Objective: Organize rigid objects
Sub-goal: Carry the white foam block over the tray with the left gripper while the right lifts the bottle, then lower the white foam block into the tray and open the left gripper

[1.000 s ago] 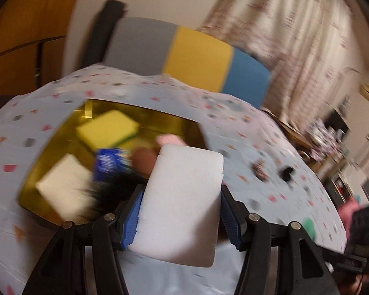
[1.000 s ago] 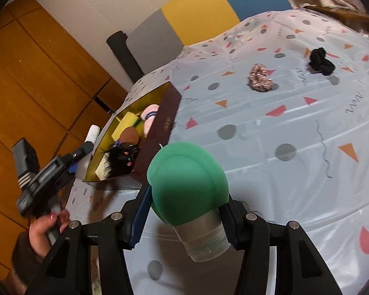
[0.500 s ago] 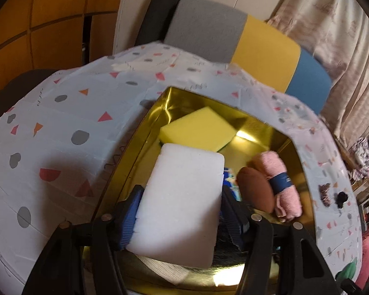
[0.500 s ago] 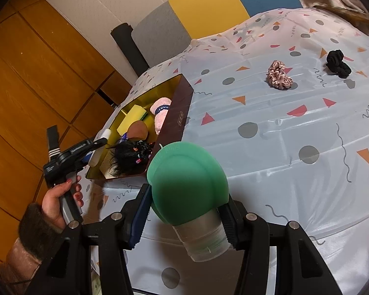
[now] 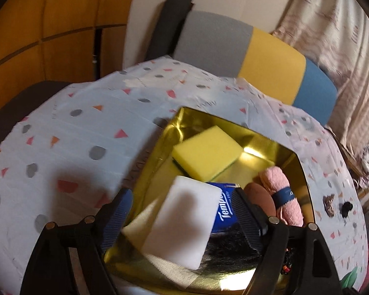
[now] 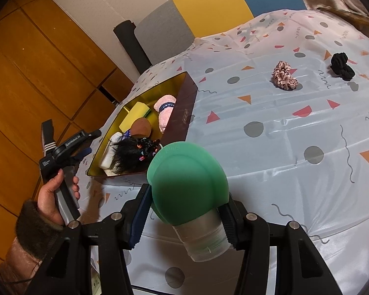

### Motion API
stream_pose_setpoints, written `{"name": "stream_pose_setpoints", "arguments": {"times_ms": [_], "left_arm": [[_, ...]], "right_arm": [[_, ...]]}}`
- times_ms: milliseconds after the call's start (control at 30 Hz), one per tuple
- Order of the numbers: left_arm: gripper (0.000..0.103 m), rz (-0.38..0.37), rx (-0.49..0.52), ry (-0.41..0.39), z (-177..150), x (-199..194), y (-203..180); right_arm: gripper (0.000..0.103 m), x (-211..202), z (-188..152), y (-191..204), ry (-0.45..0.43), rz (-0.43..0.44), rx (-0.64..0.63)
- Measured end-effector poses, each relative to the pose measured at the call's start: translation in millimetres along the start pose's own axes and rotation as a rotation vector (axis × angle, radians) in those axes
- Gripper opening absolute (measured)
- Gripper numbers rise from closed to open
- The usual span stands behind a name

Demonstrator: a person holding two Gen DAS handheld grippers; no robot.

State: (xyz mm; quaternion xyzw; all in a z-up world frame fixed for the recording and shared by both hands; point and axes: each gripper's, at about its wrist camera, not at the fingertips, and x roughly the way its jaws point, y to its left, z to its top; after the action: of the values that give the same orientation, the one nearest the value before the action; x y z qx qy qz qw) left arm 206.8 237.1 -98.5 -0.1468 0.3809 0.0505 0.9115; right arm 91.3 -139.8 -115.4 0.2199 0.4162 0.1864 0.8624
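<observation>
My left gripper hangs over the near end of the gold-lined box, and its jaws are opening. A white foam block lies tilted between them with a gap on each side, so the pads do not press on it. Beneath it in the box are a yellow sponge, a blue tissue pack, a brown pad, a pink towel roll and a black hairy item. My right gripper is shut on a green silicone bottle, held above the tablecloth to the right of the box.
A pink scrunchie and a black scrunchie lie on the patterned tablecloth at the far right. A hand holds the left gripper at the box's left corner. A grey, yellow and blue cushion stands behind the table.
The left gripper swung over the box, then its jaws widened and let go of the white block, which now tilts down into the box. The right gripper kept its hold on the green bottle.
</observation>
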Motion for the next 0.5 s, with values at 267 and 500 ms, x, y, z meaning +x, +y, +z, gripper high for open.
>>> {"name": "stream_pose_setpoints", "arguments": {"times_ms": [267,500], "left_arm": [[0.083,-0.097,-0.023,-0.002,-39.3,-31.2,-1.1],[0.083,-0.172,0.049,0.031,-82.6,-45.4,-22.8]], "right_arm": [[0.054,24.7,19.8,17.9,0.04,0.032,-0.023],[0.054,62.2,50.4,56.1,0.081,0.044,-0.164]]}}
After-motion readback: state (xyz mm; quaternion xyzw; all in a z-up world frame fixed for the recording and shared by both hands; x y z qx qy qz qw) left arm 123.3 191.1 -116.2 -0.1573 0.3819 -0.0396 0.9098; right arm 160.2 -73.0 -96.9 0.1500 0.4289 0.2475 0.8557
